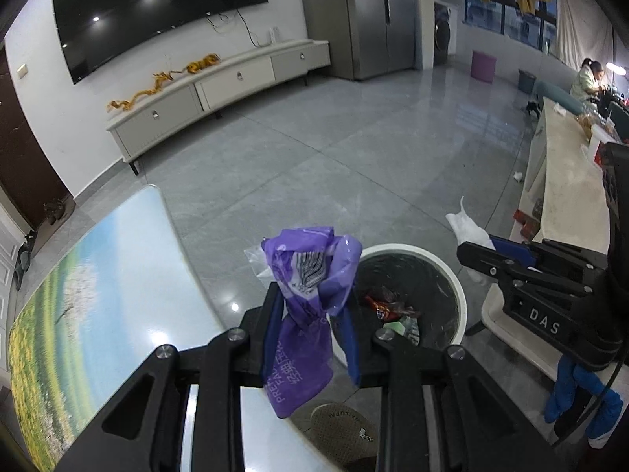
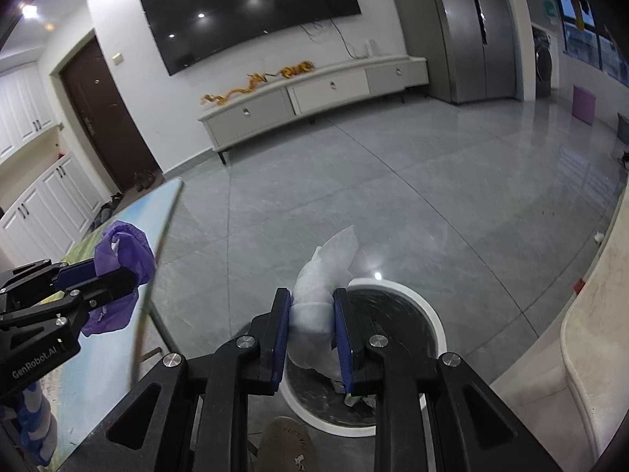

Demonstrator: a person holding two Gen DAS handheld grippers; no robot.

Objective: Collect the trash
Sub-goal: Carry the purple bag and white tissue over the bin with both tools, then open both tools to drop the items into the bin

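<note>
My left gripper (image 1: 312,295) is shut on a crumpled purple plastic wrapper (image 1: 306,314) and holds it at the table edge, just left of the round white-rimmed trash bin (image 1: 462,295). The bin holds several wrappers (image 1: 393,310). My right gripper (image 2: 312,303) is shut on a crumpled white tissue (image 2: 320,295) above the near rim of the bin (image 2: 436,322). In the left wrist view the right gripper (image 1: 477,251) shows at the right of the bin with the tissue (image 1: 466,226). In the right wrist view the left gripper (image 2: 114,271) shows at the left with the purple wrapper (image 2: 125,247).
A table with a landscape print top (image 1: 98,295) lies at the left. A pale counter (image 1: 566,192) runs along the right, with a person seated at its far end (image 1: 587,78). A slipper (image 1: 346,432) is on the floor below. A white scrap (image 1: 518,176) lies on the grey floor.
</note>
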